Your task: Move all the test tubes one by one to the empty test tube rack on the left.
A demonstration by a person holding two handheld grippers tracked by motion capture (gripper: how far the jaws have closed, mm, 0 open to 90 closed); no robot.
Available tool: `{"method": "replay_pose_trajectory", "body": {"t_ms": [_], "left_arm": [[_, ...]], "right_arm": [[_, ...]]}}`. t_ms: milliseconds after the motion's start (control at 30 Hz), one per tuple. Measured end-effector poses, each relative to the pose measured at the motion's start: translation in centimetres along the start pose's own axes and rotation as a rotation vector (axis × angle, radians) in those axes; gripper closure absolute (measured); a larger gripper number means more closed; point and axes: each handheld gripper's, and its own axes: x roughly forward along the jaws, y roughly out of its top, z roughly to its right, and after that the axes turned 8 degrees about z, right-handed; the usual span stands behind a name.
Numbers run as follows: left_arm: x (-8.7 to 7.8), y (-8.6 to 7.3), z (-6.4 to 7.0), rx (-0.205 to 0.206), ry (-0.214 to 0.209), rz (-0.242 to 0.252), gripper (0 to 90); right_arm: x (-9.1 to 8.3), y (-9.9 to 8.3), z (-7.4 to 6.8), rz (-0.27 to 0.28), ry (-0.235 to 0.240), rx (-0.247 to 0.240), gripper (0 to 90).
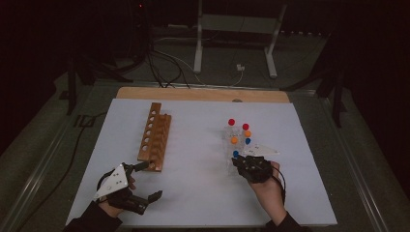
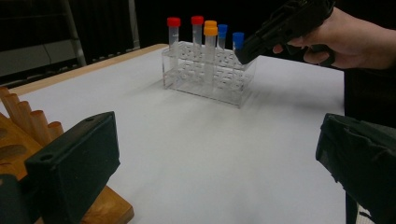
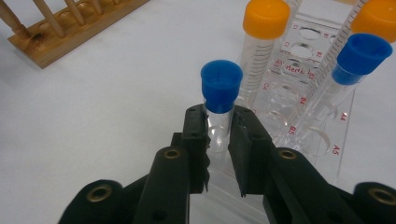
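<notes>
Claw (image 3: 218, 135) clamping blue-capped tube (image 3: 220, 93), orange-capped tube (image 3: 262, 42) just behind

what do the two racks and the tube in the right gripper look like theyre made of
The clear rack looks like glossy acrylic: see-through, with printed red labels. The brown rack seems to be varnished wood, with visible grain and dowel posts. The blue-capped tube, with the right gripper shut on it, looks like clear plastic with a matte plastic cap, though glass can't be ruled out.
</notes>
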Motion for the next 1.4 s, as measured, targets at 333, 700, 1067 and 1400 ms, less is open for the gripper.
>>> {"method": "replay_pose_trajectory", "body": {"t_ms": [333, 700, 1067, 1400], "left_arm": [[0.0, 0.0, 0.0, 0.000, 0.000, 0.001, 0.5], [0.1, 0.3, 0.2, -0.006, -0.018, -0.022, 0.5], [0.3, 1.2, 0.5, -0.015, -0.021, -0.006, 0.5], [2.1, 2.8, 0.7, -0.061, -0.030, -0.025, 0.5]], "right_arm": [[-0.6, 0.4, 0.0, 0.026, -0.001, 0.009, 76.4], [-3.0, 2.0, -0.4, 0.107, -0.007, -0.021, 76.4], [-5.4, 3.2, -2.1, 0.210, 0.036, -0.091, 76.4], [-3.8, 2.5, -4.0, 0.135, 0.138, -0.112, 76.4]]}}
